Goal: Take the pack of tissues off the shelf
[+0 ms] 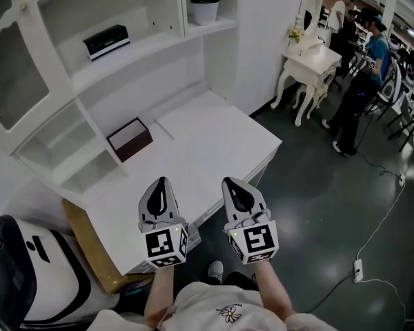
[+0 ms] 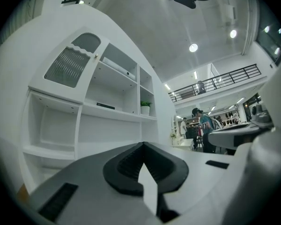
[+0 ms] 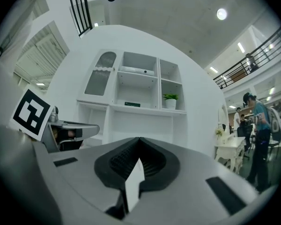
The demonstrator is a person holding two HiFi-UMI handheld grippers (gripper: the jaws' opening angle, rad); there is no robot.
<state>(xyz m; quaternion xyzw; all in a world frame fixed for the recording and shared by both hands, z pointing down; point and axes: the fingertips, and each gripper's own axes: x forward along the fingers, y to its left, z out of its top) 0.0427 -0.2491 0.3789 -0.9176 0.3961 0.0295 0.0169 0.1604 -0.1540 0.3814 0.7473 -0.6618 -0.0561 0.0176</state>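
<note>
Pack of tissues [image 1: 105,41]: dark, flat, lying on a middle shelf [image 1: 134,54] of the white wall unit, untouched, well apart from both my grippers. Next compartment to its right: potted plant [image 1: 205,4]. Below the shelf: white desk [image 1: 214,143], bearing an open brown box [image 1: 130,138] near its back edge. My left gripper [image 1: 162,181]: fingers clenched together, nothing between them, held level over the desk's front edge. My right gripper [image 1: 233,183]: fingers likewise pressed together and empty, just beside the left, pointing towards the unit.
</note>
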